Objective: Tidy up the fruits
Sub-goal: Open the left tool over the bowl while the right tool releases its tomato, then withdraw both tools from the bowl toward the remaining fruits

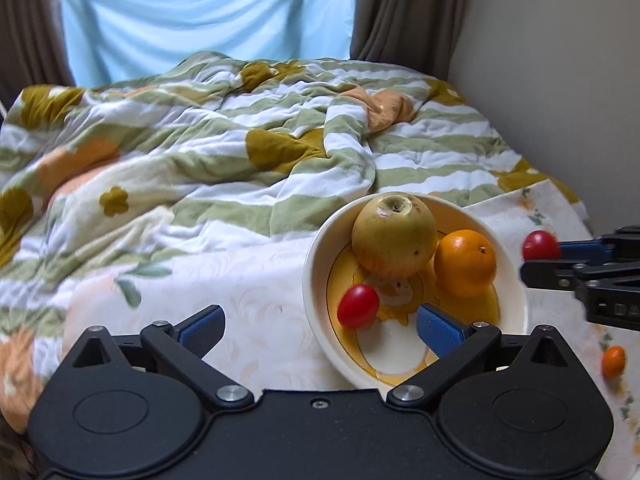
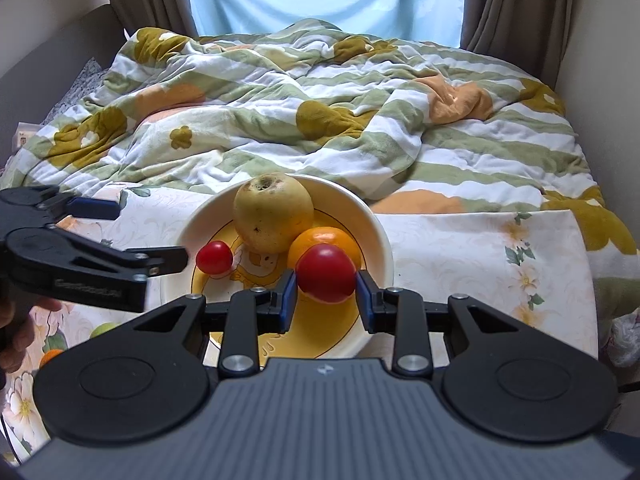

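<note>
A cream bowl (image 1: 316, 264) with a yellow inside holds a yellow-green apple (image 1: 394, 234), an orange (image 1: 466, 262) and a small red tomato (image 1: 358, 306). My left gripper (image 1: 318, 322) is open and empty at the bowl's near left rim. My right gripper (image 2: 326, 290) is shut on a second red tomato (image 2: 326, 274) and holds it over the bowl's (image 2: 380, 220) near side, in front of the orange (image 2: 324, 238). The apple (image 2: 274, 212) and the first tomato (image 2: 214, 257) lie behind. The held tomato also shows in the left wrist view (image 1: 540, 245).
The bowl stands on a floral tablecloth (image 1: 240, 300). A small orange fruit (image 1: 614, 361) lies on the cloth at the right. A rumpled striped quilt (image 2: 320, 112) covers the bed behind. Curtains (image 2: 516, 4) and walls close the back and sides.
</note>
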Demonstrator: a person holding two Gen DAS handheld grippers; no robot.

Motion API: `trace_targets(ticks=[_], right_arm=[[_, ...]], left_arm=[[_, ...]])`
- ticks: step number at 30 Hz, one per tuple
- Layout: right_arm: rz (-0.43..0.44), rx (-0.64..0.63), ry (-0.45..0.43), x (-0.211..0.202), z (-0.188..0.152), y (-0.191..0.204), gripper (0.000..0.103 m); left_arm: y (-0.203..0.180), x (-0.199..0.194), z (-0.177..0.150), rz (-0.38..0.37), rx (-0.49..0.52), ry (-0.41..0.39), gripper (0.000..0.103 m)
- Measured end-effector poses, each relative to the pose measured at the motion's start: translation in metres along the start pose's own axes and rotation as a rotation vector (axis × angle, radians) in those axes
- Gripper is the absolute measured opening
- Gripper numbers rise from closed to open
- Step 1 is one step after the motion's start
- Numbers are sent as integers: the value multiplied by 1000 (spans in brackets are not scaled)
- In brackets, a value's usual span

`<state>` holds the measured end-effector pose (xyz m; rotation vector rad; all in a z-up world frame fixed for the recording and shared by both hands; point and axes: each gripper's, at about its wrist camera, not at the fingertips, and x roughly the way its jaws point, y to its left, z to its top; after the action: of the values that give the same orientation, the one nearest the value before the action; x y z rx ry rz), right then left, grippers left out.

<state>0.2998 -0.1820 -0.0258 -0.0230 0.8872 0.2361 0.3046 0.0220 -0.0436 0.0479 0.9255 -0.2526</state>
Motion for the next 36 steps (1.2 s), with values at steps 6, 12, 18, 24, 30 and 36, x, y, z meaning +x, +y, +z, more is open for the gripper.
trace_targets(ticks=[6,12,18,24,30,36], right_arm=[[43,-14,0,8,0,12,47],[90,-45,27,33,1,28,47],[112,-97,57,59,-3,44,47],[116,-138,53,71,-2,53,47],[112,-190,4,62,-1,60,87],[88,-216,-64,37,-2,59,103]], left_arm=[[0,-20,-16,41,-15,-7,103],[1,-40,-32,81,-1,-30,103],[4,-49,-46,95,-27,-29,103],[4,-54,-53,112,-30,-32,103],[3,-57,-58,126,-30,-31,103],[-6,-65,-60,133,-45,-44,103]])
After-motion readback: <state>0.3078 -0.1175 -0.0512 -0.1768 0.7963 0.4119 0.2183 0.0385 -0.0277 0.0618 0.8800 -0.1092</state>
